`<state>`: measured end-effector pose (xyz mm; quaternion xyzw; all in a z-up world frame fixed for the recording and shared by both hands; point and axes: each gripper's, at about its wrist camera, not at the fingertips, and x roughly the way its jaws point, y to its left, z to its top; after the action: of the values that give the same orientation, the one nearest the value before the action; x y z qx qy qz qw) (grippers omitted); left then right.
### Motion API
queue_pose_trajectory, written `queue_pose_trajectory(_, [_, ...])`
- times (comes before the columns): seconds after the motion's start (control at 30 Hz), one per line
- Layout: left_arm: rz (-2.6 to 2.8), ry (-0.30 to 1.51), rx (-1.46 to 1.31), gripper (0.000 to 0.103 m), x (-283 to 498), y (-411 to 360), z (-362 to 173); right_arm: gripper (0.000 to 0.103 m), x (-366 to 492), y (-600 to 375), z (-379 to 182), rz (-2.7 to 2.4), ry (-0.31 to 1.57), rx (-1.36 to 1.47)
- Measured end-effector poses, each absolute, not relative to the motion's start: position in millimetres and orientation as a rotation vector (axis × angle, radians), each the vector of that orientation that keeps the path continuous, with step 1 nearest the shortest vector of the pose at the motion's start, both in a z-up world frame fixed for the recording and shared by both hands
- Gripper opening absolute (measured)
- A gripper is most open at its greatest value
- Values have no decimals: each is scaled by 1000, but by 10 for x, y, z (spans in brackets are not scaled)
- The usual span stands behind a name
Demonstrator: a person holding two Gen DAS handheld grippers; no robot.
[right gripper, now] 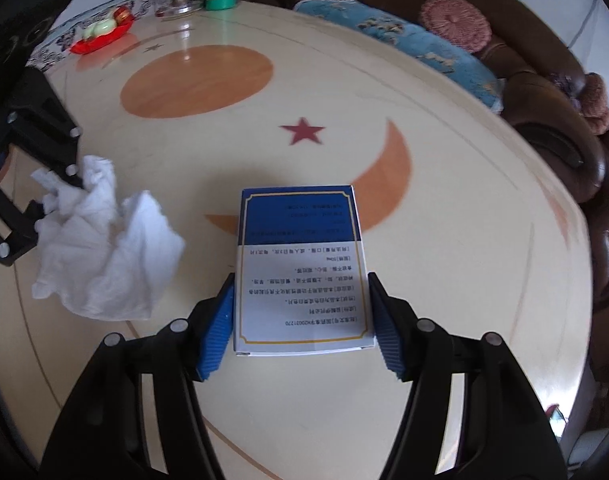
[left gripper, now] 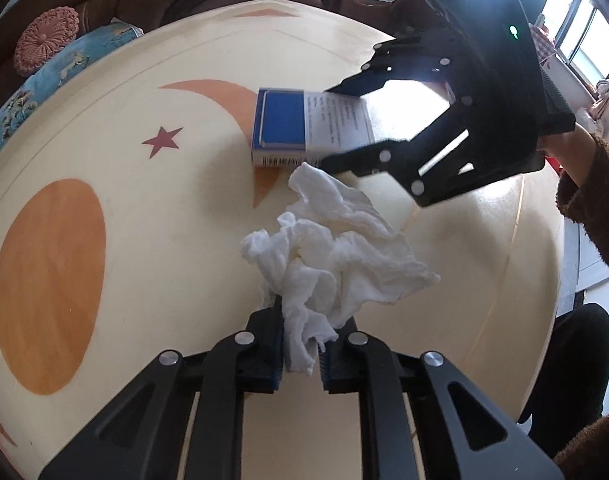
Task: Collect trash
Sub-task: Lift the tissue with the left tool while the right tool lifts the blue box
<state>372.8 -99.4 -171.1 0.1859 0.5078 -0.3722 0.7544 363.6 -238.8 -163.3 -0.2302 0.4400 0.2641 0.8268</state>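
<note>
My left tongs [left gripper: 302, 354] pinch only a tissue [left gripper: 336, 252] corner; it may tear free. Right tongs [right gripper: 302, 320] straddle the box [right gripper: 302, 272] on the table [right gripper: 444, 280], seemingly not yet clamped, so it could skid.

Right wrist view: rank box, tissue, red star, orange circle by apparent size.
1. Box, nearest the camera, so inflated.
2. Orange circle and tissue, too close to rank.
3. Red star, clearly smallest.

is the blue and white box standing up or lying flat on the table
Lying flat: the box rests on a broad face, printed panel facing up, between the right gripper's open fingers.
</note>
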Motion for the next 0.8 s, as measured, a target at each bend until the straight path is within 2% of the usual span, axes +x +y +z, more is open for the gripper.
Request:
queue_pose_trajectory(0.4, [-733, 1058, 407, 13, 3636, -984, -1591, 61, 3455, -2418, -1511, 516, 929, -474])
queue_pose_trajectory(0.8, [-656, 1003, 370, 13, 3270, -837, -1207, 61, 3120, -2406, -1213, 461, 883, -452])
